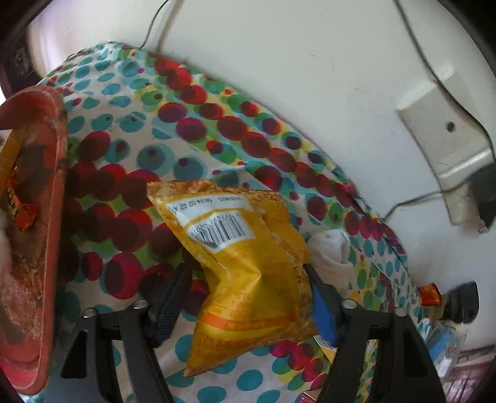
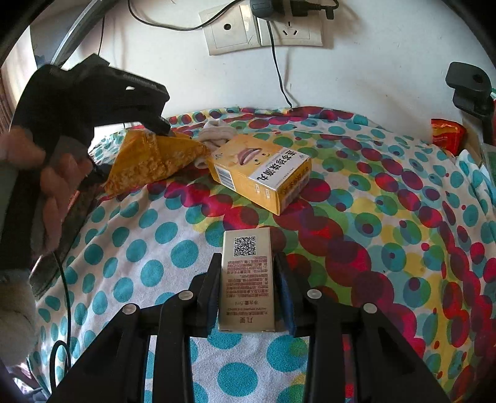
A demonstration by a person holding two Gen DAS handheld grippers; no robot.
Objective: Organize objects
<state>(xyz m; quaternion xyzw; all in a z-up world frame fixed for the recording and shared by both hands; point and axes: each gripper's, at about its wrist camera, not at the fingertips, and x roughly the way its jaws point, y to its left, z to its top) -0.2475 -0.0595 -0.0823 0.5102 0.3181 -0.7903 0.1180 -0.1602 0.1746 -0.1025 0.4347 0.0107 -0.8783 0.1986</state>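
My left gripper (image 1: pixel 245 279) is shut on a crumpled yellow snack packet (image 1: pixel 241 263) and holds it above the dotted cloth (image 1: pixel 124 155). The packet also shows in the right wrist view (image 2: pixel 155 161), held by the left gripper (image 2: pixel 161 124) at the left. My right gripper (image 2: pixel 248 269) is shut on a slim beige box (image 2: pixel 246 282) with a QR code, just over the cloth. A yellow medicine box (image 2: pixel 263 173) lies on the cloth beyond it. A red tray (image 1: pixel 40 217) at the far left holds wrapped sweets (image 1: pixel 21 207).
A white rolled cloth (image 1: pixel 331 248) lies behind the packet. Wall sockets (image 2: pixel 263 28) with a plugged charger and cables are on the wall. A red packet (image 2: pixel 446 133) and a black clamp (image 2: pixel 471 86) sit at the right edge.
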